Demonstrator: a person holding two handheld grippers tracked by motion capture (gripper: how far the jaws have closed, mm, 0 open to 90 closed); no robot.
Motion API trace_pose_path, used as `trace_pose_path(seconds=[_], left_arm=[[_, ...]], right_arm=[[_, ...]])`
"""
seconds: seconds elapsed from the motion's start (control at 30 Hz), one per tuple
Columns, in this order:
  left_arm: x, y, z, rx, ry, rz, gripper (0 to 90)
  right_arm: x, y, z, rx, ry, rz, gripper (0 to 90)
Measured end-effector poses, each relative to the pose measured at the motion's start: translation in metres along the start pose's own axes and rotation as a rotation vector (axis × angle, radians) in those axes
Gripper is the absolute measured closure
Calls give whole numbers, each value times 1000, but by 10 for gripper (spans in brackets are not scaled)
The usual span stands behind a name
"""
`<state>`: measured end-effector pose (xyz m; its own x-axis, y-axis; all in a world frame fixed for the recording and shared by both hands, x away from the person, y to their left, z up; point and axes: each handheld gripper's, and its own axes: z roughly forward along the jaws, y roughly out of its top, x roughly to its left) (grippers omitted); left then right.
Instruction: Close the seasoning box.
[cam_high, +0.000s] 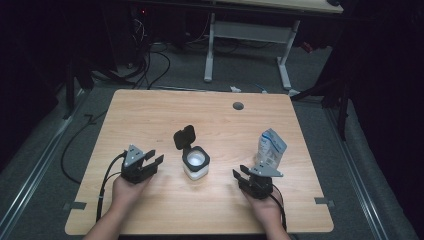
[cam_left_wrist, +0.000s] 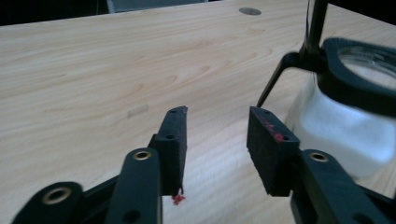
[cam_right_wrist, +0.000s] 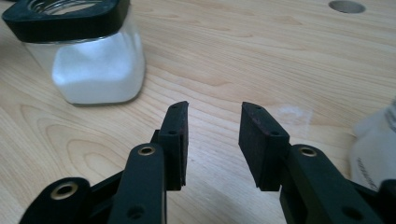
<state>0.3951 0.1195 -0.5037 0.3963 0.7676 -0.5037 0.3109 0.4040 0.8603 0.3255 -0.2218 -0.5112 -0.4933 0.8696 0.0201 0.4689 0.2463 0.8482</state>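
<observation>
Jar (cam_high: 195, 164) with flipped-up lid stands between both spread, empty hand-held grippers, left (cam_high: 148, 161) and right (cam_high: 243, 174); pouch (cam_high: 271, 146) beyond the right one.

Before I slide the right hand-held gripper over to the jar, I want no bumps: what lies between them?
Bare tabletop only, between the right hand-held gripper and the jar, as the right gripper view shows.
</observation>
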Motion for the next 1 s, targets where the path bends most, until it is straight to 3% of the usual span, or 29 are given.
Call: trace_pose_path(seconds=[0.27,0.37,0.47,0.63,0.73,1.0], left_arm=[[-19,21,32,-36,-20,-49,756],[-27,25,37,-46,-36,-67,791],[-35,27,38,-49,-54,-66,819],[-39,26,35,-49,-72,-72,863],[-42,25,32,-57,-80,-79,875],[-48,20,25,-51,-109,-75,874]], right_arm=[[13,2,13,14,43,-14,683],[19,3,19,16,65,-16,775],[25,5,22,15,93,-25,899],[40,12,31,24,134,-53,900],[48,17,38,28,132,-71,900],[54,21,45,28,139,-78,900]])
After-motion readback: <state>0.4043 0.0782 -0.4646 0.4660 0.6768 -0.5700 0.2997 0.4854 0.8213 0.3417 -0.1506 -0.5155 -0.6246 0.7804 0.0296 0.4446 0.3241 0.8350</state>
